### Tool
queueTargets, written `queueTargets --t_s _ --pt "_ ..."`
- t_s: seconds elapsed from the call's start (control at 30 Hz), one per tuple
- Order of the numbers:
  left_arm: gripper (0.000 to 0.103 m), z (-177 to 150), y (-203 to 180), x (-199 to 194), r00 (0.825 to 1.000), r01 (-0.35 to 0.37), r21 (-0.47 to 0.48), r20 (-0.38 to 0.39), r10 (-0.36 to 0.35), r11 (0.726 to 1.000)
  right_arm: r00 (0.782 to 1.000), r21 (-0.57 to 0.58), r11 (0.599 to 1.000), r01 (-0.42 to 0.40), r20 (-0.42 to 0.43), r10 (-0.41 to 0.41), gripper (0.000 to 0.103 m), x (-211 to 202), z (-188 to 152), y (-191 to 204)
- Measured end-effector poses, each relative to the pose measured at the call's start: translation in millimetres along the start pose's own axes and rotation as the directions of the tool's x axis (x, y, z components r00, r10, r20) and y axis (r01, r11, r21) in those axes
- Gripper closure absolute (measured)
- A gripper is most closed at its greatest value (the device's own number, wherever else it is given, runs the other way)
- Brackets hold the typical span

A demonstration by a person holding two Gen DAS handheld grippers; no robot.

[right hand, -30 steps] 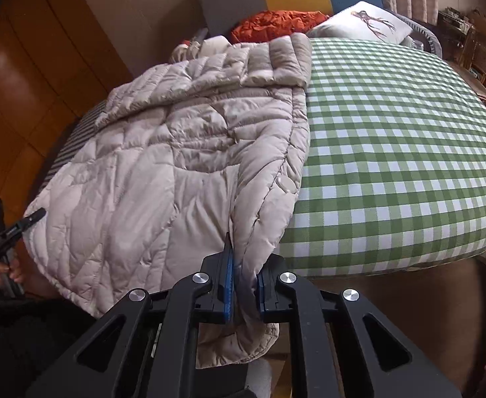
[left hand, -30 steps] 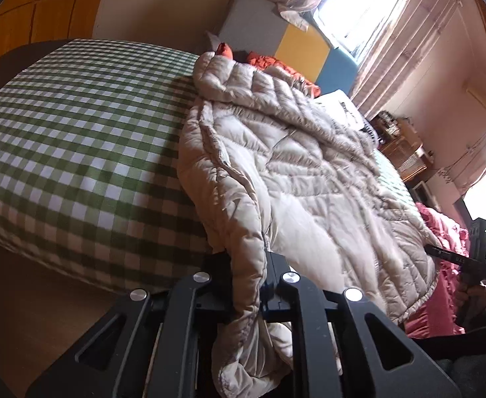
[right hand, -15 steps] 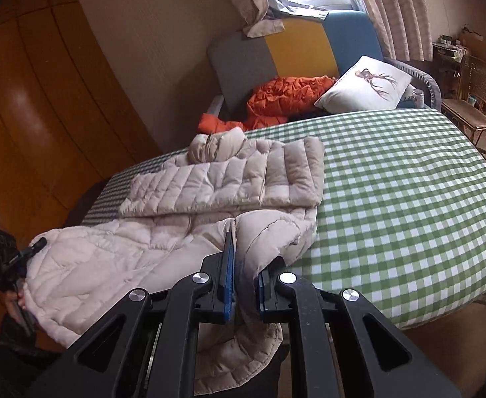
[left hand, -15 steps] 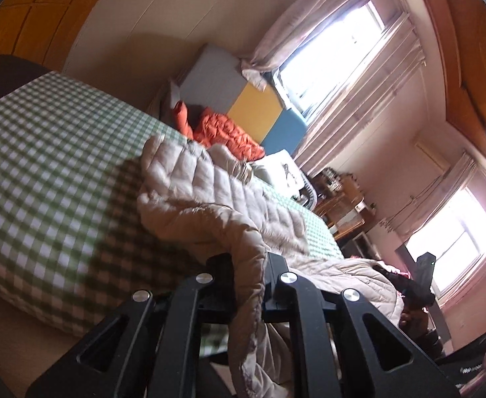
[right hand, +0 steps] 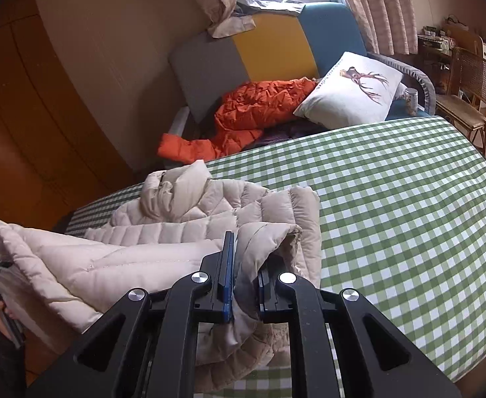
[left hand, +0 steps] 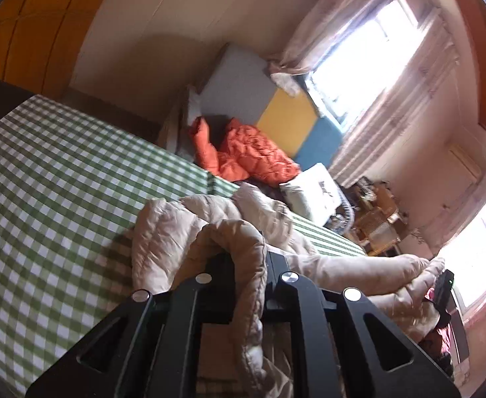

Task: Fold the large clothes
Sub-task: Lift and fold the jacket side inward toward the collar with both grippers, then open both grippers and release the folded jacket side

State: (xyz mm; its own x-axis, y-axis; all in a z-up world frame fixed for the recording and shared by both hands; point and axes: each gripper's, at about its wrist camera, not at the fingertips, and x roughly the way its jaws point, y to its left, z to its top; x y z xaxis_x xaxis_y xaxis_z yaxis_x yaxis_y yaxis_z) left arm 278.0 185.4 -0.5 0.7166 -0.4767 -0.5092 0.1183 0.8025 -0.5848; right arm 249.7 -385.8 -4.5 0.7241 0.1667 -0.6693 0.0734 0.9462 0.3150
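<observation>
A beige quilted down jacket (right hand: 190,242) lies on the green checked bed (right hand: 409,215), its upper part and collar flat, its lower part lifted. My right gripper (right hand: 245,285) is shut on one corner of the jacket's hem. My left gripper (left hand: 248,275) is shut on the other hem corner of the jacket (left hand: 176,232), which drapes over its fingers. Both hold the hem raised above the bed, folded toward the collar. Each gripper shows at the edge of the other's view.
An orange jacket (right hand: 259,106) and a white deer pillow (right hand: 349,89) lie on the grey, yellow and blue sofa (right hand: 269,46) beyond the bed. A wicker chair (right hand: 472,89) stands at the right. Wooden wardrobe panels (right hand: 27,116) line the left wall.
Both grippers have lifted the jacket's hem off the near bed edge and carried it up and forward toward the collar. The jacket's lower half now hangs doubled over its upper half.
</observation>
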Motion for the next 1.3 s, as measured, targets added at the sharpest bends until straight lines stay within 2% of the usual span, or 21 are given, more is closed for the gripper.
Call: queueTargets --t_s 0.07,0.17,0.23,0.3,0.37,0.43,0.5,0.57,0.6,0.67,0.73,0.77,0.83,0.93,1.0,1.1,1.13,1.17,1.2,1.27,1.3 --pt "0.090 12 8 23 0.999 -0.050 -0.029 -0.017 0.050 0.998 1.000 0.012 1.000 0.024 -0.018 -0.024 0.092 21 9 -4" --pt "0.086 26 19 53 0.994 -0.104 -0.054 -0.043 0.102 0.993 0.998 0.040 0.998 0.041 -0.044 -0.039 0.084 46 18 -9" --pt "0.082 33 24 72 0.991 -0.123 -0.055 -0.065 0.119 0.991 0.998 0.038 0.998 0.042 -0.049 -0.040 0.074 57 23 -9" --pt "0.069 39 28 84 0.988 -0.136 -0.069 -0.080 0.131 0.988 0.998 0.052 0.998 0.033 -0.061 -0.029 0.062 67 28 -9" --pt "0.045 46 34 93 0.991 -0.112 -0.113 -0.087 0.103 0.987 0.998 0.064 0.998 0.016 -0.058 -0.012 0.049 73 32 -6" --pt "0.036 54 39 97 0.994 -0.076 -0.180 -0.090 0.060 0.981 0.999 0.075 0.997 0.001 -0.041 0.002 0.034 75 37 -5" --pt "0.032 59 40 100 0.995 -0.061 -0.207 -0.085 0.044 0.976 1.000 0.080 0.997 -0.001 -0.013 0.002 0.026 73 42 -3" --pt "0.021 64 41 99 0.997 -0.010 -0.241 -0.074 -0.008 0.970 1.000 0.088 0.996 -0.009 0.008 0.008 0.026 68 45 -4" --pt "0.019 66 43 97 0.997 0.026 -0.270 -0.064 -0.045 0.963 1.000 0.093 0.996 -0.012 0.013 0.011 0.026 65 45 -5" --pt "0.010 71 44 88 0.998 0.059 -0.288 -0.011 -0.065 0.956 1.000 0.099 0.995 -0.007 0.019 0.005 0.026 60 42 -9" --pt "0.005 76 50 73 0.996 0.088 -0.295 0.047 -0.078 0.951 1.000 0.101 0.995 0.001 0.016 -0.003 0.026 55 33 -15" --pt "0.005 76 54 68 0.996 0.090 -0.302 0.055 -0.076 0.949 1.000 0.101 0.995 0.010 0.009 -0.011 0.026 54 27 -19" --pt "0.005 71 60 60 0.998 0.046 -0.280 0.054 -0.032 0.959 1.000 0.113 0.993 0.017 -0.010 -0.016 0.026 53 13 -27" --pt "0.008 46 67 59 0.999 -0.036 -0.199 -0.024 0.032 0.979 0.998 0.121 0.992 0.032 -0.053 -0.026 0.026 54 -12 -38" --pt "0.015 19 73 64 0.994 -0.067 -0.155 -0.096 0.053 0.986 0.996 0.135 0.990 0.035 -0.087 -0.023 0.026 57 -31 -44" --pt "0.031 -20 85 74 0.981 -0.077 -0.152 -0.188 0.048 0.985 0.993 0.162 0.986 0.030 -0.119 -0.011 0.026 61 -51 -51" --pt "0.044 -30 88 79 0.976 -0.083 -0.150 -0.213 0.049 0.985 0.992 0.168 0.986 0.024 -0.128 -0.003 0.028 62 -56 -52" --pt "0.059 -44 89 84 0.969 -0.079 -0.149 -0.242 0.041 0.986 0.990 0.174 0.985 0.021 -0.141 0.004 0.033 65 -60 -53" --pt "0.068 -51 89 85 0.968 -0.072 -0.150 -0.248 0.033 0.986 0.988 0.181 0.983 0.004 -0.153 0.025 0.052 67 -64 -53" --pt "0.080 -61 88 79 0.973 -0.073 -0.155 -0.228 0.036 0.985 0.989 0.179 0.984 0.003 -0.149 0.024 0.066 64 -66 -51" --pt "0.082 -63 88 75 0.976 -0.062 -0.177 -0.215 0.023 0.982 0.989 0.179 0.984 -0.011 -0.141 0.036 0.073 61 -66 -50"
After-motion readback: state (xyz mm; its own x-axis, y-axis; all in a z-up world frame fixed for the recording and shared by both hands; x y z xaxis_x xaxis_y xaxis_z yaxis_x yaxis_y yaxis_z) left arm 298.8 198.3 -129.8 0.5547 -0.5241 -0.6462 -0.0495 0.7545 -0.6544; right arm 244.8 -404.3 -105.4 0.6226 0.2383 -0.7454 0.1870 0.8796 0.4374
